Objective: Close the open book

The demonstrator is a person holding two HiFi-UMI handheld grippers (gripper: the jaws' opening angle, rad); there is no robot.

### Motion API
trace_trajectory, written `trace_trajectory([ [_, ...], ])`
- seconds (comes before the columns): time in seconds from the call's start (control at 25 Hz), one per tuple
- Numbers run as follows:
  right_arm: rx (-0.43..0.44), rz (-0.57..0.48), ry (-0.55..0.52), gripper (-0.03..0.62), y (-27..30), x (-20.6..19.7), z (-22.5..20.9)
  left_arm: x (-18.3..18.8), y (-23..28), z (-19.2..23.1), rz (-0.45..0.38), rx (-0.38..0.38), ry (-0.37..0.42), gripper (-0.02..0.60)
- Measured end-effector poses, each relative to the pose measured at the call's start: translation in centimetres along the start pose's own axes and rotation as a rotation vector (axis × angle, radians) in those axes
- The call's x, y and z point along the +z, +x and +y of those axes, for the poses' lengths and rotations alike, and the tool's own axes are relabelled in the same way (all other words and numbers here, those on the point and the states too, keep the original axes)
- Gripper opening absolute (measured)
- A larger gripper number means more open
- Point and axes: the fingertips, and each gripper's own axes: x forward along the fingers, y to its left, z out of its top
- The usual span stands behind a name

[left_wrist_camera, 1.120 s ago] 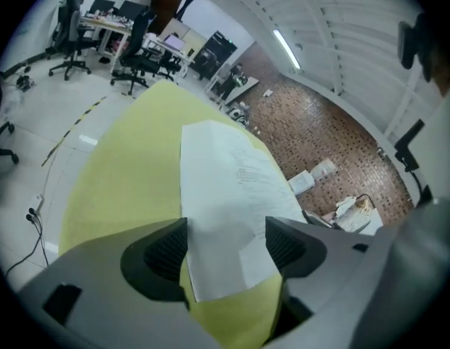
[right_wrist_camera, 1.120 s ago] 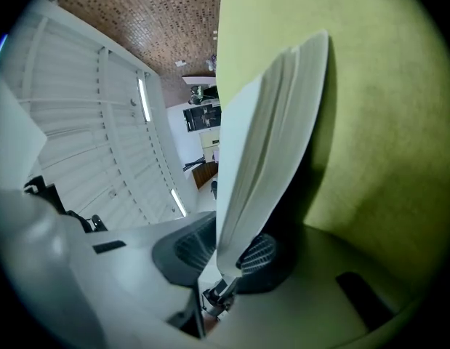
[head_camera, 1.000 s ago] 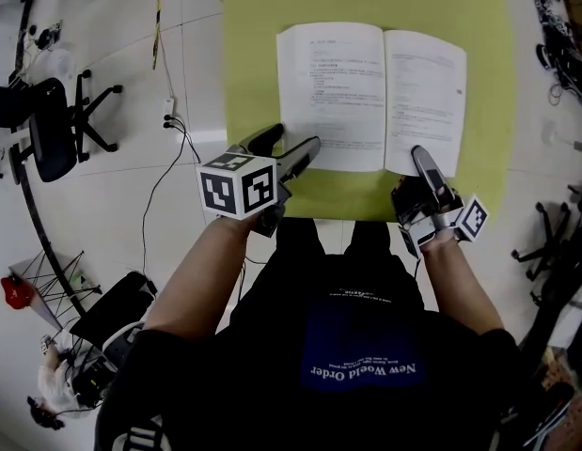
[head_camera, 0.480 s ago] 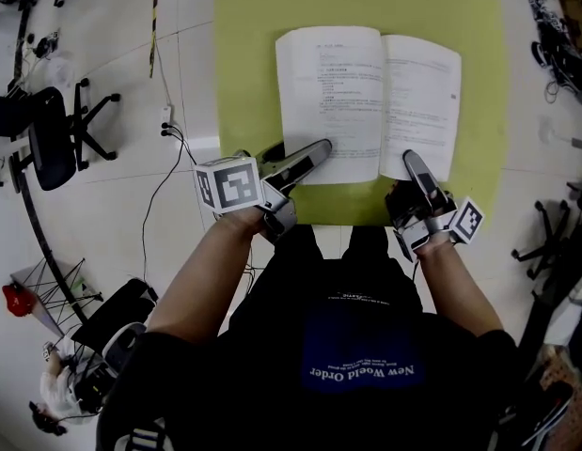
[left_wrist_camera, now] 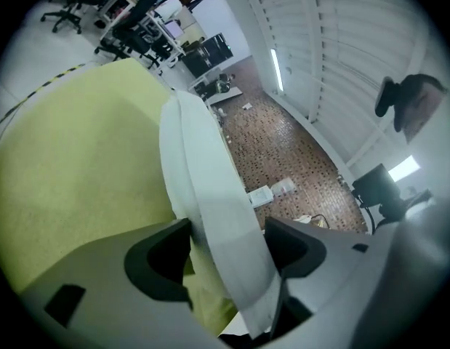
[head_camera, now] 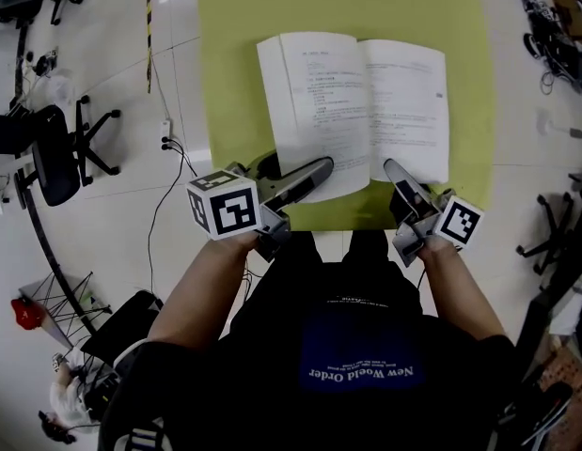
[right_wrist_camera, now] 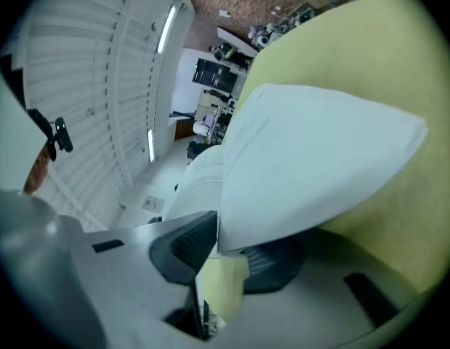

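Book (head_camera: 356, 101) lies open, face up, mid table (head_camera: 234, 26), its spine pointing away from you. Step in hand: getting hold of the left half to fold it over.

Your left gripper (head_camera: 314, 172) is at the book's near left edge, pinching a sheaf of left pages that already looks raised off the cloth. Your right gripper (head_camera: 396, 172) is at the book's near right corner, its jaws spread with the page corner loose between them, not clamped.

Next, likely: swing the left half up and over onto the right, and clear the right gripper first.

Book print is too small to read. Your shirt (head_camera: 361, 369) reads "New World Order".
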Motion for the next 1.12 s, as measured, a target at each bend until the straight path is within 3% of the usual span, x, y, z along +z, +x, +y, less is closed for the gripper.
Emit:
trace_trajectory([
  [0.12,-0.049,0.114,-0.144,0.119,-0.5,-0.9,0.3,0.4,-0.4,-1.3,0.022,0.03,0.088,0.319],
  [0.2,-0.066,0.143,-0.193,0.123,-0.8,-0.9,0.5,0.6,-0.4,-2.4,0.039,0.034,0.152,0.319],
  [0.36,-0.097,0.111,-0.148,0.118,-1.8,0.1,-0.8,1.2,0.2,-5.0,0.039,-0.013,0.184,0.318],
  [0.44,-0.117,0.1,-0.144,0.066,-1.9,0.2,-1.4,1.5,1.1,-6.1,0.043,-0.033,0.198,0.318],
  [0.6,-0.1,0.103,-0.136,0.086,-1.8,0.0,-1.1,1.9,3.4,-8.2,0.048,-0.078,0.248,0.318],
  [0.76,-0.135,0.125,0.024,0.11,-1.8,-1.2,-2.0,3.2,6.9,-11.4,0.07,-0.162,0.33,0.318],
  [0.84,-0.148,0.133,0.162,0.06,-2.3,-2.0,-3.1,2.8,9.6,-13.0,0.12,-0.21,0.371,0.318],
  [0.96,0.03,0.098,0.324,0.049,-2.2,-1.6,-2.8,0.9,14.2,-14.2,0.221,-0.263,0.4,0.318],
  [1.12,0.067,0.084,0.464,0.048,-2.8,-1.5,-2.9,-0.9,18.0,-15.7,0.29,-0.333,0.387,0.318],
])
